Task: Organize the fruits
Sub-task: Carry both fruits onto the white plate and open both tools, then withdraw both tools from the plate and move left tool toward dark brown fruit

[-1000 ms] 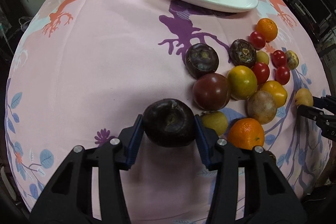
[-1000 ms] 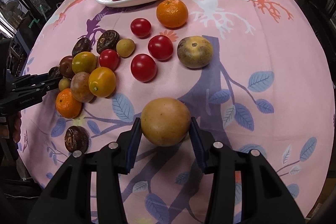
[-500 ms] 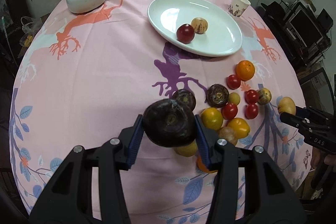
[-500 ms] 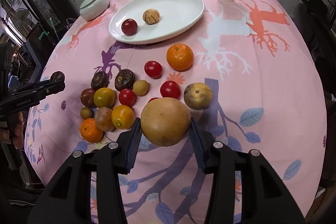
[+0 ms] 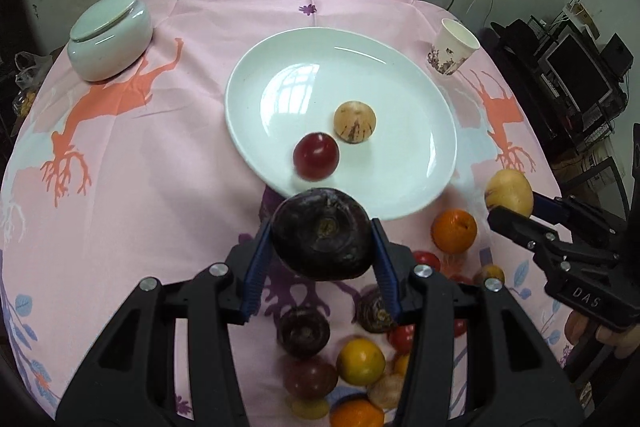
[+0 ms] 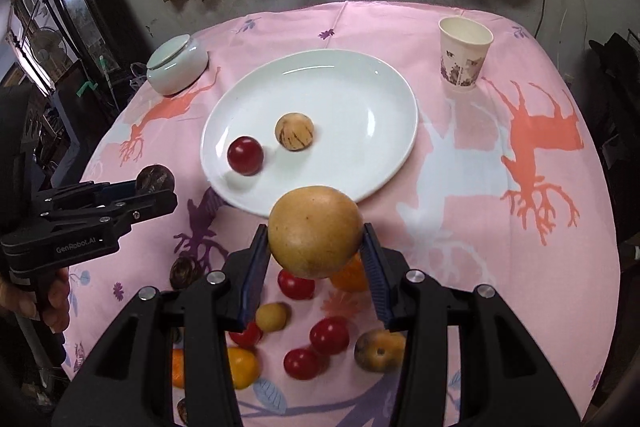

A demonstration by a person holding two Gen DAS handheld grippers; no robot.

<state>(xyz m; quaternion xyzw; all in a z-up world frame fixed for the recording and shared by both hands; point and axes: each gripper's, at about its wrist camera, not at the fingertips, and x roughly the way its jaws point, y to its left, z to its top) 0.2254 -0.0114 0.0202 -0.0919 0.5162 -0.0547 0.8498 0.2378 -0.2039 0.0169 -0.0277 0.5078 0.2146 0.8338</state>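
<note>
left gripper [image 5: 324,235] jaws pinching dark fruit [image 5: 324,233] | right gripper [image 6: 316,239] jaws pinching tan fruit [image 6: 314,231] | plate [image 5: 400,75] ahead

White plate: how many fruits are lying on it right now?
2. On the white plate, a red fruit lies near its left front rim and a tan streaked fruit lies just behind and right of it. Nothing seems hidden.

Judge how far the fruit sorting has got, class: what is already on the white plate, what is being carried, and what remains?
Done: a red fruit and a tan striped fruit lie on the white plate.
In hand: the left gripper grips a dark purple fruit; the right gripper grips a tan round fruit.
Left: most of the job; the loose pile of red, orange and dark fruits sits on the tablecloth.
</note>
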